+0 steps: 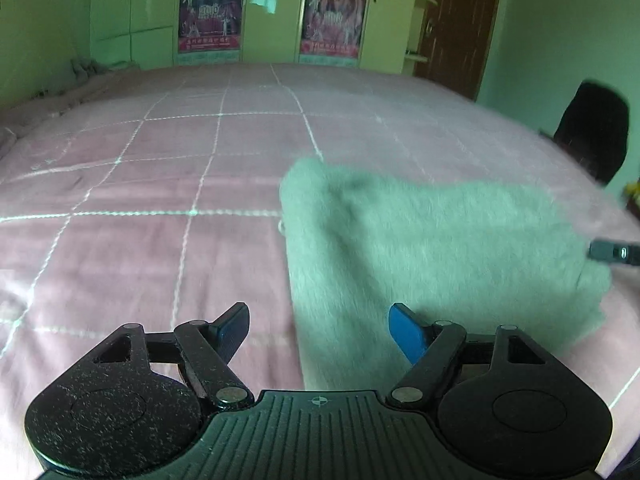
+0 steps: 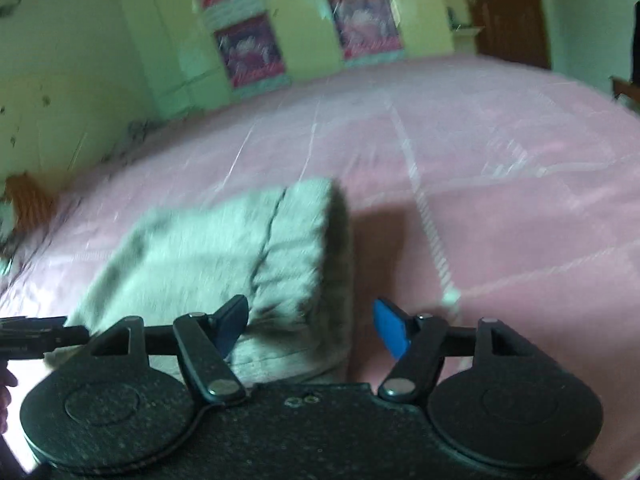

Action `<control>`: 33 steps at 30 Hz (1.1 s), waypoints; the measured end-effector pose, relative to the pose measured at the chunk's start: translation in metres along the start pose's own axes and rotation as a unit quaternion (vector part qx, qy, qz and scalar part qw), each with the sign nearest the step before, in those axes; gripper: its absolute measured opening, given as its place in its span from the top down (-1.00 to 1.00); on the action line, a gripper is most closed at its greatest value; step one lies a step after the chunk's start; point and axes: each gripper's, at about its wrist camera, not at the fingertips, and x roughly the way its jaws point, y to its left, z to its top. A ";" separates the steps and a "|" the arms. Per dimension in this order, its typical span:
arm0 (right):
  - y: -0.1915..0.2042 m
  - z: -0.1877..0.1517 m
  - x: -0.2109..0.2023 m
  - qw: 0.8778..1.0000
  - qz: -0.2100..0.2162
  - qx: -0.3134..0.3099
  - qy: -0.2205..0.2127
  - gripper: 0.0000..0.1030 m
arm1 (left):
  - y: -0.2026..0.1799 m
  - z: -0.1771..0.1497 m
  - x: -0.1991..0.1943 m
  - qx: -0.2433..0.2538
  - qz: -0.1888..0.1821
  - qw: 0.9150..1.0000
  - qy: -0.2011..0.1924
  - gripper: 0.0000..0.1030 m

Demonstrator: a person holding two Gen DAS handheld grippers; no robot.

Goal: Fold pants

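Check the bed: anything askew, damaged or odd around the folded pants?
Nothing stands out. The grey pants lie as a compact folded bundle on the pink checked bedspread, with no leg trailing out. Left gripper and right gripper are both open, holding nothing.

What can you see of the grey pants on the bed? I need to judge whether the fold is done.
The pants look like a soft, fuzzy light-grey knit, folded into a compact, roughly rectangular bundle. They lie flat on the pink checked bedspread. A dark seam or fold line runs across the top layer, and the near end looks thick, with stacked layers. Neither hand-held gripper grips them: the left and the right both stand open at the near edge, pads clear of the cloth.
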 end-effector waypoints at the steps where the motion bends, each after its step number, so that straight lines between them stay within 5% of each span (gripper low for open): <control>1: -0.002 0.003 -0.005 1.000 0.003 -0.002 -0.010 -0.35 | 0.009 0.003 0.003 -0.020 -0.016 1.000 0.005 -0.49; 3: -0.012 0.010 -0.006 1.000 0.028 0.002 -0.003 -0.35 | 0.031 0.008 0.019 -0.072 -0.083 0.993 0.034 -0.48; 6: -0.035 0.018 0.009 0.995 0.072 0.054 0.042 -0.38 | 0.059 0.005 0.041 -0.138 -0.173 0.973 0.065 -0.32; 8: -0.055 0.018 0.024 0.980 0.131 0.119 0.095 -0.42 | 0.071 0.000 0.051 -0.166 -0.225 0.956 0.088 -0.32; 14: -0.082 0.006 0.050 0.946 0.226 0.185 0.140 -0.32 | 0.093 -0.009 0.092 -0.250 -0.321 0.908 0.106 -0.30; 15: -0.086 0.006 0.055 0.942 0.232 0.197 0.139 -0.27 | 0.093 -0.009 0.100 -0.258 -0.330 0.902 0.103 -0.13; 17: -0.090 0.006 0.069 0.937 0.241 0.212 0.140 -0.12 | 0.093 -0.011 0.115 -0.269 -0.324 0.900 0.106 0.33; 18: -0.088 0.008 0.075 0.936 0.241 0.214 0.141 -0.10 | 0.092 -0.013 0.122 -0.277 -0.328 0.897 0.106 0.41; 22: -0.067 0.016 0.097 0.941 0.238 0.188 0.149 -0.09 | 0.082 -0.016 0.123 -0.270 -0.335 0.899 0.082 0.48; 25: -0.054 0.026 0.103 0.945 0.238 0.160 0.154 0.08 | 0.088 -0.015 0.113 -0.304 -0.368 0.878 0.042 0.51; 33: -0.024 0.110 0.124 0.939 0.299 0.124 0.118 0.14 | 0.106 0.077 0.120 -0.273 -0.358 0.892 -0.024 0.51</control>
